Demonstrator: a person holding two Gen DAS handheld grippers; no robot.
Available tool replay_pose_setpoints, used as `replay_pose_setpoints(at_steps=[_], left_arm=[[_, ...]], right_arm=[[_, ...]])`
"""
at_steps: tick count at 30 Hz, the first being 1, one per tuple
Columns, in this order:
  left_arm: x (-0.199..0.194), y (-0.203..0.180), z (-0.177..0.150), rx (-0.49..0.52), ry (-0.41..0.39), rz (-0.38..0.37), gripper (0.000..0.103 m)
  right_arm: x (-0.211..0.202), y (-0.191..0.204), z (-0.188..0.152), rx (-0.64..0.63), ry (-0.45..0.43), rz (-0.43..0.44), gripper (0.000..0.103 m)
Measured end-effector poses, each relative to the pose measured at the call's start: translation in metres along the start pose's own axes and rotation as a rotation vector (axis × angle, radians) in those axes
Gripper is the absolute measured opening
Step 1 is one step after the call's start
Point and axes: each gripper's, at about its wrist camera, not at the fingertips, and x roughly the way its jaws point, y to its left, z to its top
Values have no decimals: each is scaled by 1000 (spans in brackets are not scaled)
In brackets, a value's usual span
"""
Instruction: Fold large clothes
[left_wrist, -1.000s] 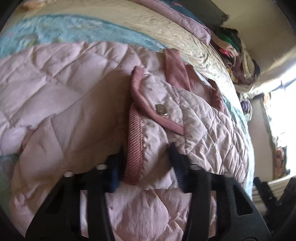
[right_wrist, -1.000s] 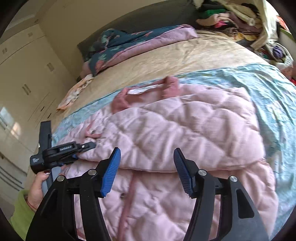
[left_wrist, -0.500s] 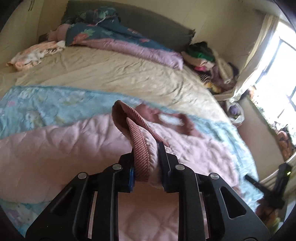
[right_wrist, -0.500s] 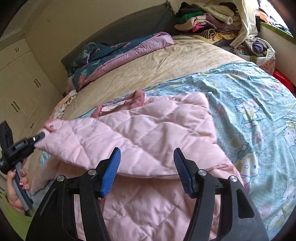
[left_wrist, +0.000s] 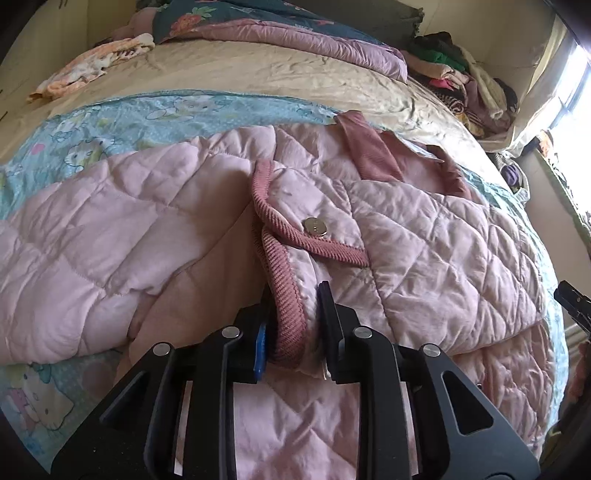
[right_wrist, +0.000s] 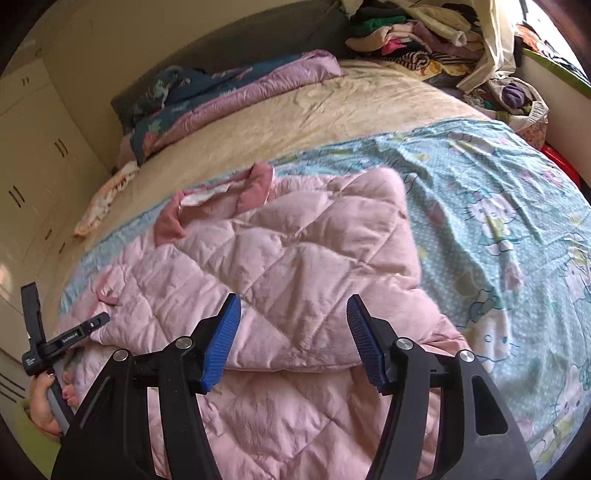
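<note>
The left claw (left_wrist: 293, 325) is clamping on the ribbed cuff (left_wrist: 286, 295) of the pink quilted jacket (left_wrist: 424, 236), which is lying spread across the bed (left_wrist: 258, 74) just ahead of it. A metal snap (left_wrist: 314, 226) is sitting beyond the fingertips. The right claw (right_wrist: 293, 332) is hovering with its jaws wide apart and gripping nothing, just above the jacket's folded-over sleeve (right_wrist: 314, 258), with the cartoon-print sheet (right_wrist: 498, 221) lying to its right.
</note>
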Motion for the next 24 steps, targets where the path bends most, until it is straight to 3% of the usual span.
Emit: replay_pose_setpoints(at_steps=[9, 12, 18, 20, 24], left_arm=[[3, 2, -3, -6, 13, 7, 22], [4, 1, -5, -7, 21, -2, 26], [-5, -4, -6, 8, 19, 19, 27], [-11, -6, -6, 15, 17, 17, 32], [-24, -8, -7, 15, -5, 23, 53]], right_arm=[[53, -14, -2, 23, 132, -96, 64], [68, -23, -9, 29, 140, -117, 64], [47, -13, -11, 45, 112, -87, 68], [35, -8, -12, 55, 91, -44, 74], [14, 7, -13, 51, 54, -8, 85]])
